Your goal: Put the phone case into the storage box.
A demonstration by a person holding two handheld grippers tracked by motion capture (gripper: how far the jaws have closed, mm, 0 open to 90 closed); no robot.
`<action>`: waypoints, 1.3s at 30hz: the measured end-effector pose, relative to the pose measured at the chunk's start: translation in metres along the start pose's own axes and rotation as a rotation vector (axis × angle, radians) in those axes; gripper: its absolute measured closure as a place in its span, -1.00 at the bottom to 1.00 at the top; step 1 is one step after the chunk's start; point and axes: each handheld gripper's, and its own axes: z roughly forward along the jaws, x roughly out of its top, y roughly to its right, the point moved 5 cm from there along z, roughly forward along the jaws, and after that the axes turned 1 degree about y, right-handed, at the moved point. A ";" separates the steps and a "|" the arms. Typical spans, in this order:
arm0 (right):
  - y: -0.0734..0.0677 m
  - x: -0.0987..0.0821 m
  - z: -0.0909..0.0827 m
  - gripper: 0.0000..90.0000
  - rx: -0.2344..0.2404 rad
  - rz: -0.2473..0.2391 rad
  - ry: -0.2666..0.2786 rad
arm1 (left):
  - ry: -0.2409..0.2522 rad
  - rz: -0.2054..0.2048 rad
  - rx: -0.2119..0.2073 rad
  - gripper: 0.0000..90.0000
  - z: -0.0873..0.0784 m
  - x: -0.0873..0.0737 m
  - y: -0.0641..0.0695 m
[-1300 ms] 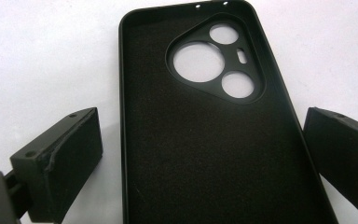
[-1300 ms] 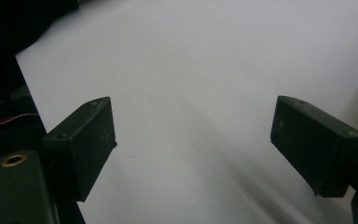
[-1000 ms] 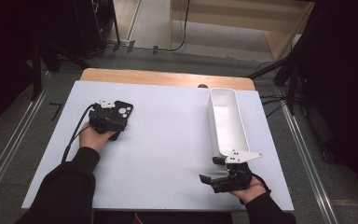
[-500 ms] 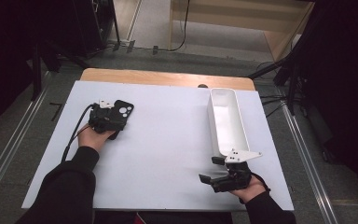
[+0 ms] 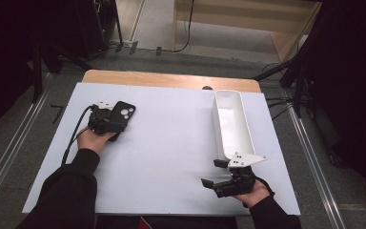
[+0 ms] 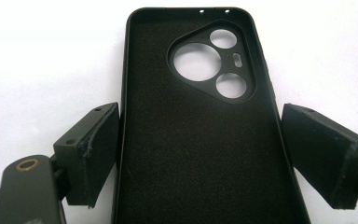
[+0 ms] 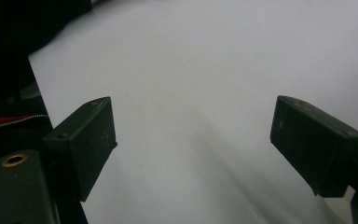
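Phone case (image 6: 200, 135) flat on the white board's (image 5: 171, 157) left side, between my left gripper's (image 6: 200, 154) closing jaws, not yet pinched, so I'd finish the squeeze, then lift toward the white tray (image 5: 232, 125); right gripper (image 7: 193, 140) spread, empty.

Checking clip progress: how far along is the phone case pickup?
Done: the left claw straddles the black phone case, which lies inside-up on the white table. In hand: its jaws have just been closing; the left pad looks at the case edge, the right pad stands apart, so no firm grip. Left: clamp and lift. The white bin is empty; the right claw waits open.
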 end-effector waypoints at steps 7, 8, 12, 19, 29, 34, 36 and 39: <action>-0.004 0.002 0.002 -0.72 0.005 -0.026 0.005 | 0.038 -0.042 -0.043 -0.69 -0.015 0.008 -0.001; -0.003 0.002 0.002 -0.72 0.000 -0.026 0.003 | 0.038 -0.042 -0.043 -0.69 -0.015 0.008 -0.001; -0.003 0.003 0.001 -0.72 -0.008 -0.012 0.005 | 0.054 -0.048 -0.066 -0.69 -0.023 0.012 0.001; -0.004 0.004 0.003 -0.72 -0.006 -0.011 0.007 | 0.076 -0.046 -0.099 -0.69 -0.035 0.016 0.006; -0.003 0.005 0.003 -0.72 -0.029 0.012 -0.008 | 0.110 -0.053 -0.154 -0.69 -0.045 0.024 0.022; -0.003 0.005 0.003 -0.71 -0.035 0.015 -0.007 | 0.127 -0.065 -0.176 -0.69 -0.050 0.027 0.030; -0.003 0.005 0.001 -0.71 -0.039 0.021 -0.006 | 0.133 -0.050 -0.179 -0.69 -0.052 0.028 0.034; -0.003 0.006 0.000 -0.71 -0.043 0.018 0.000 | 0.139 -0.039 -0.193 -0.69 -0.054 0.029 0.043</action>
